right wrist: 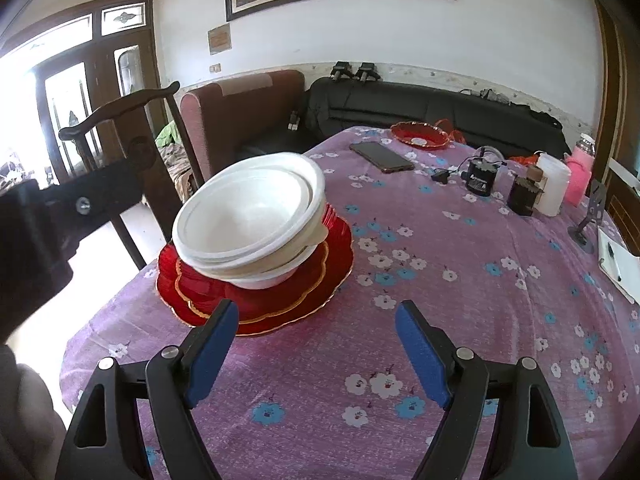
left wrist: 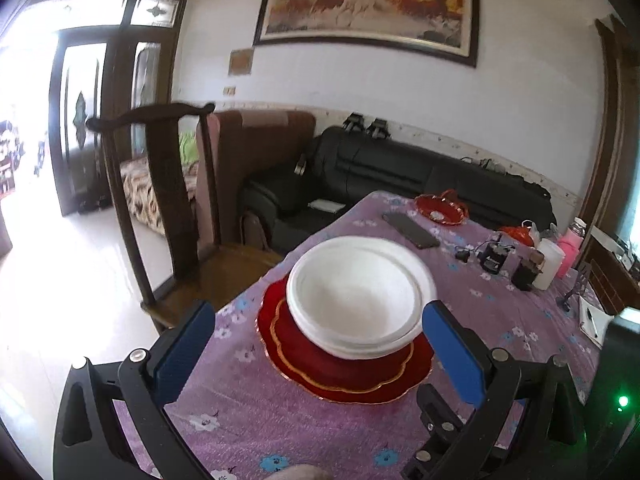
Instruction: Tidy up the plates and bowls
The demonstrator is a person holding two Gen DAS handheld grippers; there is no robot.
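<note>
A stack of white bowls (left wrist: pixel 360 296) (right wrist: pixel 252 216) sits on stacked red plates with gold rims (left wrist: pixel 344 368) (right wrist: pixel 264 300) near the table's left edge. My left gripper (left wrist: pixel 320 316) is open wide just in front of the stack; its blue pads stand clear on both sides of the bowls and plates. My right gripper (right wrist: pixel 316 312) is open over bare tablecloth, to the right and in front of the plates. Its left pad (right wrist: pixel 212 352) overlaps the plates' front rim in the view. A further red dish (left wrist: pixel 440 210) (right wrist: pixel 420 135) rests at the table's far end.
A purple flowered cloth (right wrist: pixel 440 280) covers the table. A phone (right wrist: pixel 382 157), a charger, small dark boxes (right wrist: pixel 524 196), a white tub (right wrist: pixel 554 188) and a pink bottle (right wrist: pixel 580 172) stand at the far right. A wooden chair (left wrist: pixel 168 208) stands left of the table. The left hand's tool (right wrist: pixel 60 216) shows at left.
</note>
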